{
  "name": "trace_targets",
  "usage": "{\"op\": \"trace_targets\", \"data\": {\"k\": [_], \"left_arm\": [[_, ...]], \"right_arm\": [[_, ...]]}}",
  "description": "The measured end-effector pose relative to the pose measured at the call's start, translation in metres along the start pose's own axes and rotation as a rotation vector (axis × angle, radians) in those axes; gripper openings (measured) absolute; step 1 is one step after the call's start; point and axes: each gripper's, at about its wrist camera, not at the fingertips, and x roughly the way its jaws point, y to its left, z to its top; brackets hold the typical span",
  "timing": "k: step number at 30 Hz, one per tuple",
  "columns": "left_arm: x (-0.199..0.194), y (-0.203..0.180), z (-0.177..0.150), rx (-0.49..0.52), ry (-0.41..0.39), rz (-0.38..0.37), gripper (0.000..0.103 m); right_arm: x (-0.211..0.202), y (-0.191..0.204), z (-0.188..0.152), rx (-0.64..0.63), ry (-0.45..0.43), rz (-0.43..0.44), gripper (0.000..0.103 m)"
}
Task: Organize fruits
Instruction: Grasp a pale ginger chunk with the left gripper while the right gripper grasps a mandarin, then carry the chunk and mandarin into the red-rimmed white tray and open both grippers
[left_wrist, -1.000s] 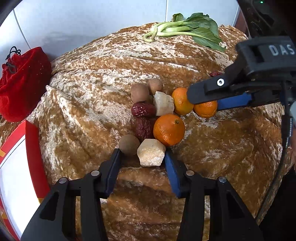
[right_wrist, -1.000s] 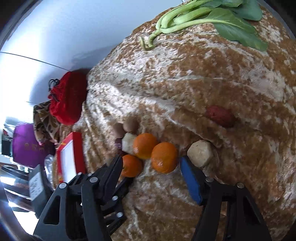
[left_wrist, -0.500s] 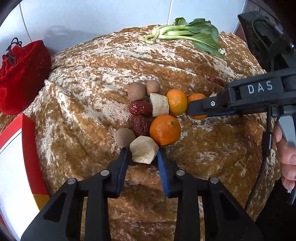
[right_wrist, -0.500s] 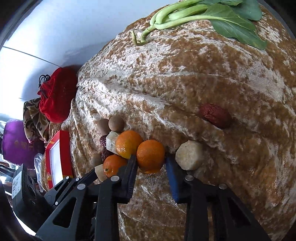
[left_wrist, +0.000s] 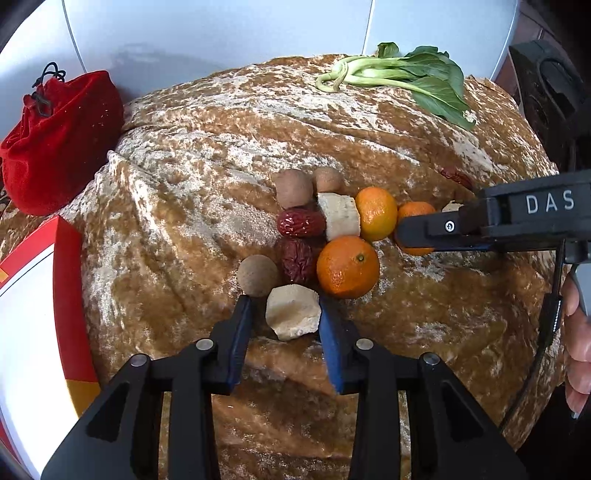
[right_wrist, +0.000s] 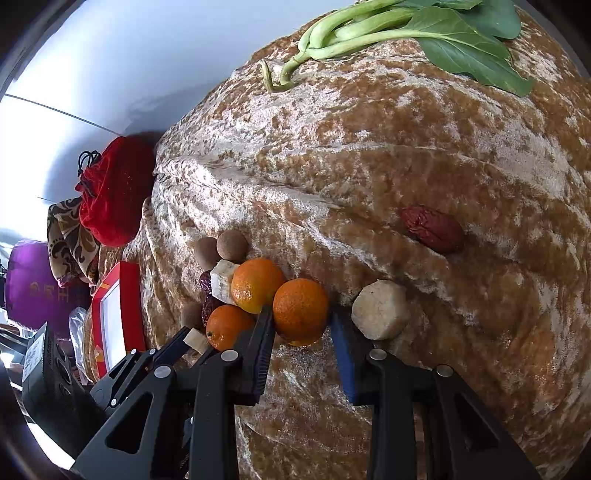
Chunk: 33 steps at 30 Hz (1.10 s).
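A cluster of fruits lies on the brown mottled cloth (left_wrist: 184, 206): three oranges, two red dates, brown longans and pale chunks. My left gripper (left_wrist: 286, 314) is closed around a pale beige chunk (left_wrist: 293, 312); its right pad touches it, a small gap shows on the left. My right gripper (right_wrist: 301, 317) has its jaws around an orange (right_wrist: 300, 311) at the cluster's right end, pads against both sides. Another pale chunk (right_wrist: 380, 314) sits just right of it. A lone red date (right_wrist: 432, 229) lies farther right.
Green bok choy (left_wrist: 406, 77) lies at the far edge of the cloth. A red drawstring pouch (left_wrist: 59, 136) sits at the left, and a red-and-white box (left_wrist: 37, 314) at the near left. A purple bag (right_wrist: 33, 280) is beyond the pouch.
Both grippers narrowed from wide open: the left around the pale chunk, the right moved in and closed around the rightmost orange.
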Motion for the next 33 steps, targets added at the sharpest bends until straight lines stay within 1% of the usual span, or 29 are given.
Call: {"op": "trace_targets", "data": {"k": [2,3,9,14,17,18,20,21,22,24,26,27,29,31,33], "left_arm": [[0.0,-0.002,0.001,0.006,-0.005,-0.007,0.028],[-0.001,-0.001,0.001,0.002,-0.007,-0.026,0.024],[-0.013,0.002,0.001,-0.015,-0.026,-0.033,0.024],[-0.043,0.011,-0.006,-0.047,-0.065,0.008,0.024],[-0.068,0.02,-0.015,-0.078,-0.089,0.079,0.024],[-0.072,0.024,-0.016,-0.091,-0.095,0.088,0.024],[-0.084,0.034,-0.023,-0.117,-0.108,0.131,0.024],[-0.089,0.039,-0.026,-0.128,-0.108,0.157,0.024],[-0.094,0.046,-0.032,-0.142,-0.103,0.2,0.024],[-0.104,0.06,-0.044,-0.177,-0.105,0.237,0.024],[-0.116,0.079,-0.061,-0.247,-0.1,0.256,0.024],[-0.122,0.09,-0.073,-0.286,-0.097,0.278,0.024],[-0.128,0.104,-0.091,-0.333,-0.079,0.323,0.024],[-0.129,0.115,-0.107,-0.373,-0.058,0.348,0.024],[-0.127,0.12,-0.116,-0.392,-0.036,0.362,0.024]], "right_arm": [[-0.001,-0.001,0.0,-0.003,-0.003,0.0,0.031],[-0.001,0.0,-0.001,-0.004,-0.005,0.0,0.031],[-0.005,0.007,-0.003,-0.023,-0.012,0.008,0.031],[-0.013,0.024,-0.012,-0.062,-0.005,0.059,0.031],[-0.016,0.04,-0.02,-0.104,0.007,0.118,0.031],[-0.015,0.045,-0.023,-0.114,0.013,0.135,0.031],[-0.013,0.055,-0.029,-0.139,0.031,0.17,0.031],[-0.01,0.062,-0.033,-0.158,0.041,0.19,0.031],[-0.008,0.068,-0.038,-0.177,0.049,0.203,0.031],[-0.003,0.085,-0.048,-0.23,0.067,0.225,0.031],[0.002,0.105,-0.06,-0.282,0.081,0.252,0.031],[0.004,0.115,-0.067,-0.309,0.083,0.267,0.031],[0.006,0.135,-0.081,-0.369,0.08,0.292,0.031],[0.007,0.153,-0.094,-0.433,0.075,0.32,0.031],[0.009,0.172,-0.107,-0.489,0.076,0.349,0.031]]}}
